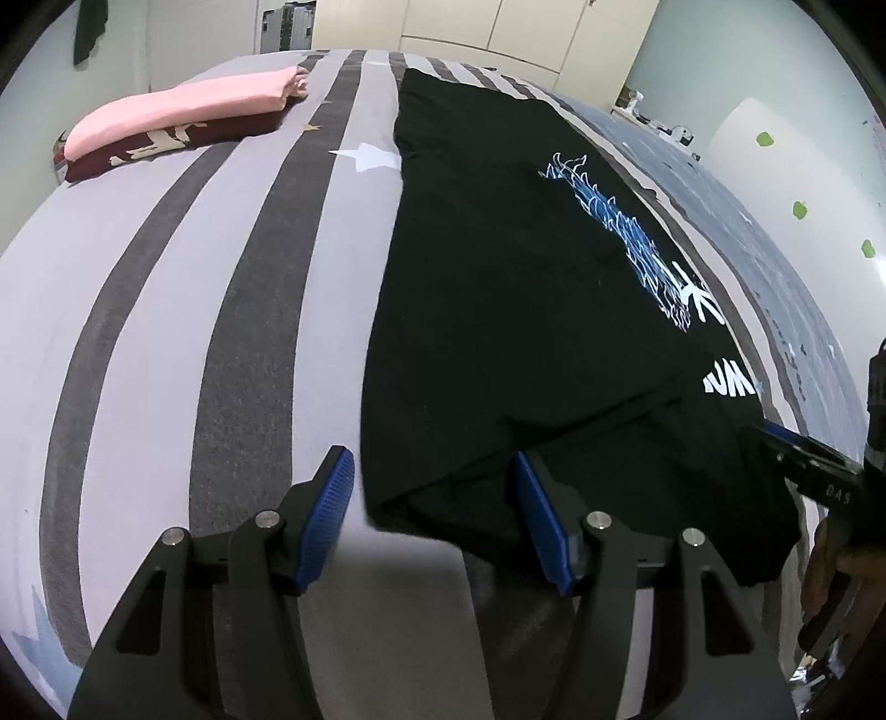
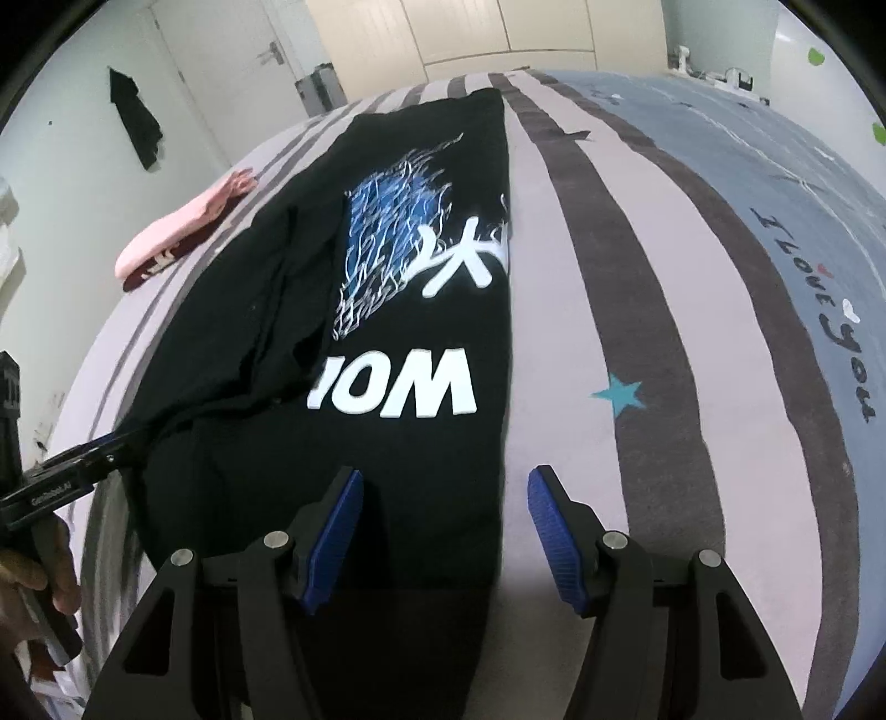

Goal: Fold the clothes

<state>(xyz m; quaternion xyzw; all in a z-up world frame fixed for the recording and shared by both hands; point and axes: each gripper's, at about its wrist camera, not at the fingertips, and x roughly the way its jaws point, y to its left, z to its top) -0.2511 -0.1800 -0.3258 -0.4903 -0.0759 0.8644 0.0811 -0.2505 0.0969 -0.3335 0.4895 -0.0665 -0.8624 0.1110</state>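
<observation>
A black T-shirt (image 1: 498,288) with a blue and white print lies lengthwise on the striped bed, its sides folded in to a long strip; it also shows in the right wrist view (image 2: 387,310). My left gripper (image 1: 434,520) is open, its jaws straddling the shirt's near left corner. My right gripper (image 2: 446,531) is open over the shirt's near right edge. Each gripper shows at the edge of the other's view, the right one (image 1: 797,459) and the left one (image 2: 83,465), both at the shirt's near end.
A stack of folded clothes, pink on maroon (image 1: 183,127), lies at the bed's far left. The bed cover (image 2: 653,310) has grey stripes and a blue band on the right. Cupboards (image 1: 526,33) and a door stand beyond.
</observation>
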